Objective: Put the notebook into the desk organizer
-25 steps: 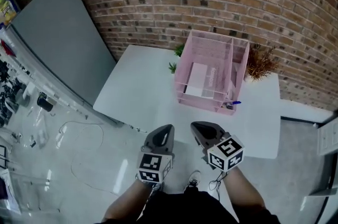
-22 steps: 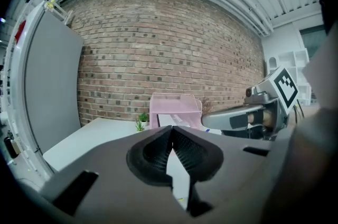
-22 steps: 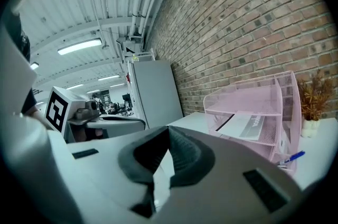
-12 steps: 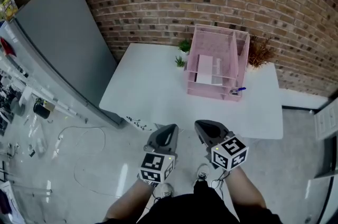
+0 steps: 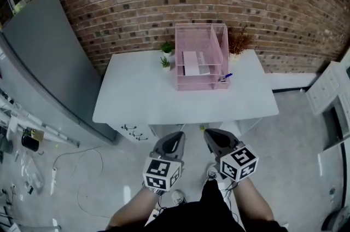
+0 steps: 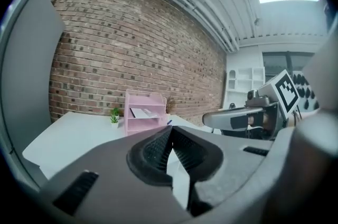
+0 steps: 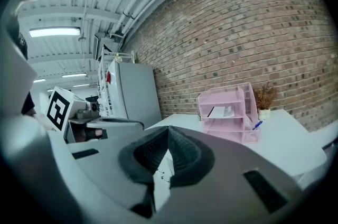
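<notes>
The pink desk organizer (image 5: 221,57) stands at the back of the white desk (image 5: 142,97), against the brick wall (image 5: 164,1). The notebook (image 5: 192,63) lies flat on a shelf inside the organizer. A blue pen (image 5: 225,77) sits at the organizer's front right corner, and small green plants (image 5: 165,56) stand just left of it. Well in front of the organizer, beyond the desk's near edge, the left gripper (image 5: 176,138) and right gripper (image 5: 210,136) are side by side, each with jaws pressed together on nothing.

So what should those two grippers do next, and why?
Probably just lower them and stop: the notebook seems to lie already on a shelf of the pink desk organizer, while the left gripper and right gripper are shut, empty and short of the table.
</notes>
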The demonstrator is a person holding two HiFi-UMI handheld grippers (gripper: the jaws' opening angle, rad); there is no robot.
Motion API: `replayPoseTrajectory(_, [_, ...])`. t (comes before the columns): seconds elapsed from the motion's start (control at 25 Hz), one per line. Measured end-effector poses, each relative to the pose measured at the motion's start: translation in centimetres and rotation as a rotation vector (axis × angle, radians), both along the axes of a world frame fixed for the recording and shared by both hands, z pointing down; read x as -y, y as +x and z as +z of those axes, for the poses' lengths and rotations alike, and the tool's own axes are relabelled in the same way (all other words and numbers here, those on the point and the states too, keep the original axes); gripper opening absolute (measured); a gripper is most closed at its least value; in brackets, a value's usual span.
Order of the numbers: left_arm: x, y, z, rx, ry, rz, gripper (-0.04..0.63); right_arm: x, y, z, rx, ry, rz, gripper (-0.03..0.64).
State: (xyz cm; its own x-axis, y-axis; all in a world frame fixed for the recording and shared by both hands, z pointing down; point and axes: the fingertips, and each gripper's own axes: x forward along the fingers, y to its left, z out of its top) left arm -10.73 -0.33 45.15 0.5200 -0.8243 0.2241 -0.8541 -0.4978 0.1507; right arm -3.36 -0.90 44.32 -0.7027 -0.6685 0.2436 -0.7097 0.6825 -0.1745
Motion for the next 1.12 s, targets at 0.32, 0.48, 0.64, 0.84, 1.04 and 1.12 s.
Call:
replayPoseTrajectory(0.32, [-2.3,1.5,-0.2,-0.017,-0.006,0.094,0.006,-2.9,1.6,-0.1,-0.012,-0.012,0.088,0.003])
replayPoseTrajectory(0.48, [-2.2,1.6,-0.4,-0.030,-0.005,0.092,0.006,-2.9,1.9,-0.4,-0.012,-0.008,0.092,0.003])
replayPoseTrajectory(0.64, [-2.2,2.0,-0.2,-0.031,-0.008,0.088,0.006,-2.8,2.2,-0.3,-0.009,-0.008,0.086,0.003])
replayPoseTrajectory(0.84, [-2.3,1.9,0.0,-0.028,-0.014,0.077,0.006,-2.8,2.1,0.2,-0.009,-0.019,0.078,0.003])
replayPoseTrajectory(1.04, [-2.4,1.8,0.0,-0.027,-0.014,0.065,0.006,-2.8,2.0,-0.1,0.001,-0.011,0.073,0.003])
replayPoseTrajectory(1.12, [-2.5,1.9,-0.1,-0.026,-0.012,0.064,0.006,-3.0,2.1,-0.2,0.001,-0.010,0.071,0.003])
